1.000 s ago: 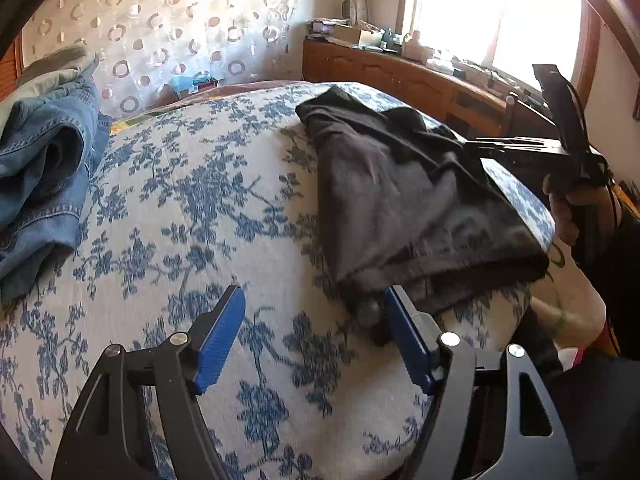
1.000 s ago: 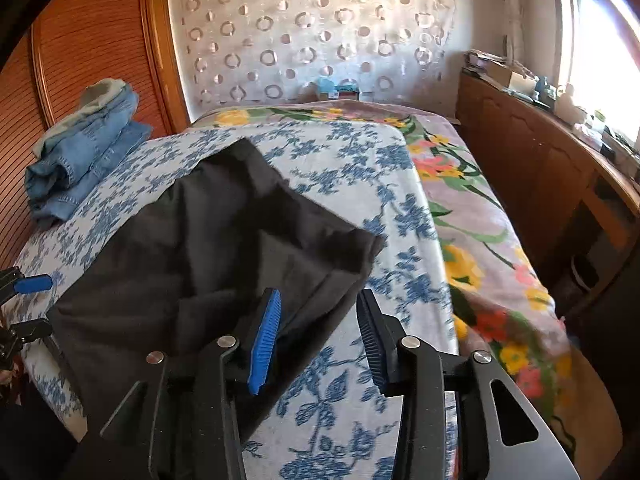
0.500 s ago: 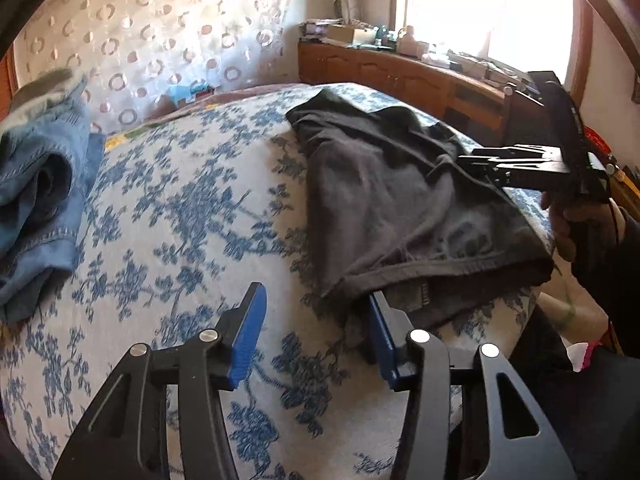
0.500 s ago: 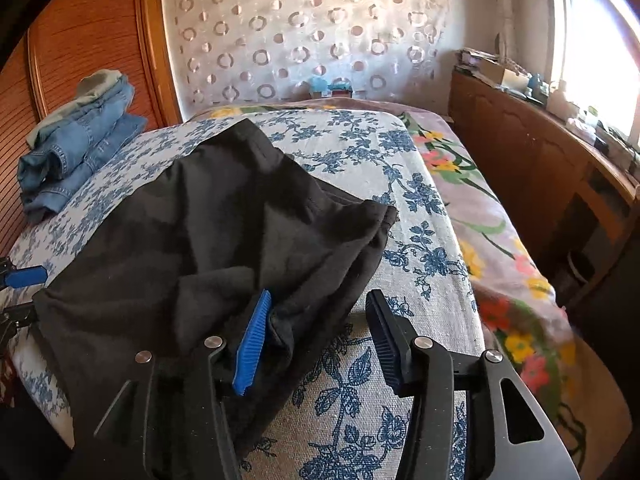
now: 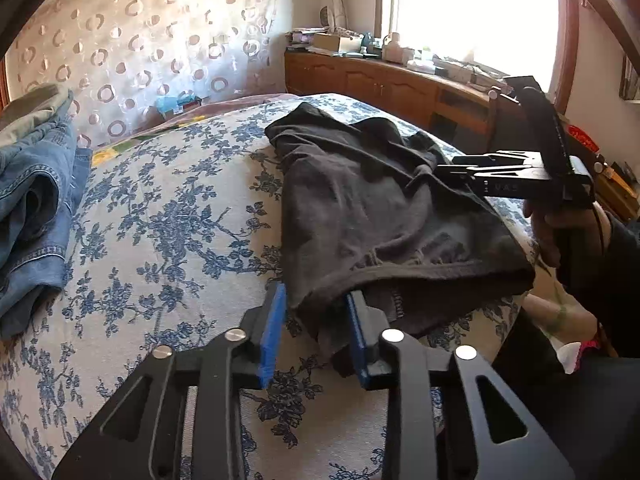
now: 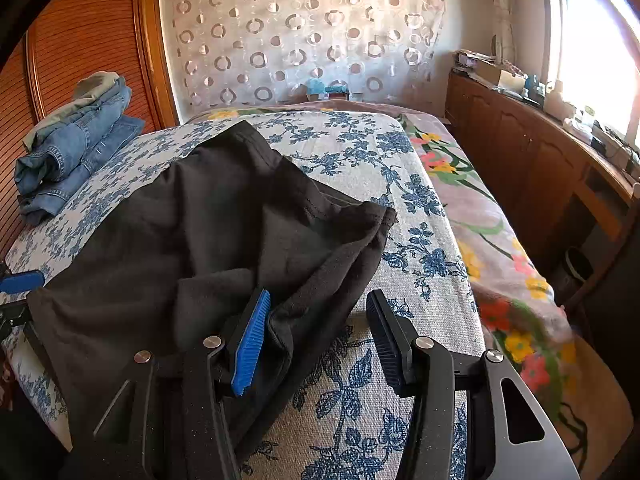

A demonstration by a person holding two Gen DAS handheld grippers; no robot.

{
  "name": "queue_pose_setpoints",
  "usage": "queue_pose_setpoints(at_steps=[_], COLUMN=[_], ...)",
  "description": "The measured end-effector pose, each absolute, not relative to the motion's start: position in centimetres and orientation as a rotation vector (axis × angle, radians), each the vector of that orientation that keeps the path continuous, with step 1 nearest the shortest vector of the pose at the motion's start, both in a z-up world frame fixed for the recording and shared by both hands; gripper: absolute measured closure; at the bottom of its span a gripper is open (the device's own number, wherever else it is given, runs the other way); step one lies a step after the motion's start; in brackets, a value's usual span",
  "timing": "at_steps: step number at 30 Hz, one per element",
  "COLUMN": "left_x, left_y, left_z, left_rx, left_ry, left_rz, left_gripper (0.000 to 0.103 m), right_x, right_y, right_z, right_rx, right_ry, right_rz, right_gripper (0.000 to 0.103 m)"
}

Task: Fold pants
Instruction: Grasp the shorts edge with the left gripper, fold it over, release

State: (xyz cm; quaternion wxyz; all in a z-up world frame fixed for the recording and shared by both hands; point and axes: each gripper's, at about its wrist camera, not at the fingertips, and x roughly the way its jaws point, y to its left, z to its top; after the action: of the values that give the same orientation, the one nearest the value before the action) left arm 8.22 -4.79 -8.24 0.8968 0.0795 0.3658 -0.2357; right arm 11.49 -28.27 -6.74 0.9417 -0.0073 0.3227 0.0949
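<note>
Lying on the blue-flowered bedspread (image 6: 360,152), taken as landmark: one pair of dark pants (image 5: 380,208), rumpled, near its front edge and toward its right side in the left wrist view.

Left of the pants, at the bedspread's left edge by the slatted wooden wardrobe (image 6: 80,40): a stack of folded blue jeans (image 6: 76,148), well apart from the pants.

At the pants' front left corner: left gripper (image 5: 316,332), jaws just closing, a fold of the corner between the blue pads; the right pad touches cloth, the left pad stands just beside it, not yet a full pinch.

At the pants' front right edge: right gripper (image 6: 316,344), jaws spread; the left pad rests against the cloth, the right pad stands apart over bare bedspread.

Right of the bedspread: a pink flowered sheet (image 6: 480,216), then a wooden sideboard (image 6: 520,152) under the bright window.
</note>
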Motion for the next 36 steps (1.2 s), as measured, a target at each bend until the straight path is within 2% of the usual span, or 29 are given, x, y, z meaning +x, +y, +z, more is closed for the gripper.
queue_pose_setpoints(at_steps=[4, 5, 8, 15, 28, 31, 36], left_x=[7.9, 7.8, 7.3, 5.4, 4.2, 4.4, 5.1], left_y=[-4.8, -4.6, -4.3, -3.0, -3.4, -3.1, -2.1], left_z=[-8.1, -8.1, -7.8, -6.6, -8.1, -7.9, -7.2], left_rx=[0.154, 0.146, 0.131, 0.106, 0.123, 0.119, 0.097], left_ry=[0.754, 0.755, 0.742, 0.699, 0.777, 0.782, 0.763], left_rz=[-0.509, -0.517, -0.521, -0.5, -0.511, -0.496, -0.475], left_gripper=[0.088, 0.093, 0.097, 0.098, 0.098, 0.085, 0.053], right_x=[11.5, 11.6, 11.6, 11.7, 11.7, 11.6, 11.6], right_y=[-28.3, -28.3, -28.2, -28.4, -28.5, -28.6, -28.8], right_z=[-6.7, -6.7, -6.7, -6.7, -6.7, -6.7, -6.6], right_rx=[-0.013, -0.011, -0.019, -0.016, -0.019, -0.019, -0.016], right_ry=[0.659, 0.66, 0.661, 0.662, 0.661, 0.666, 0.676], right_rz=[0.196, 0.196, 0.188, 0.191, 0.189, 0.203, 0.214], right_gripper=[0.051, 0.051, 0.051, 0.051, 0.05, 0.05, 0.049])
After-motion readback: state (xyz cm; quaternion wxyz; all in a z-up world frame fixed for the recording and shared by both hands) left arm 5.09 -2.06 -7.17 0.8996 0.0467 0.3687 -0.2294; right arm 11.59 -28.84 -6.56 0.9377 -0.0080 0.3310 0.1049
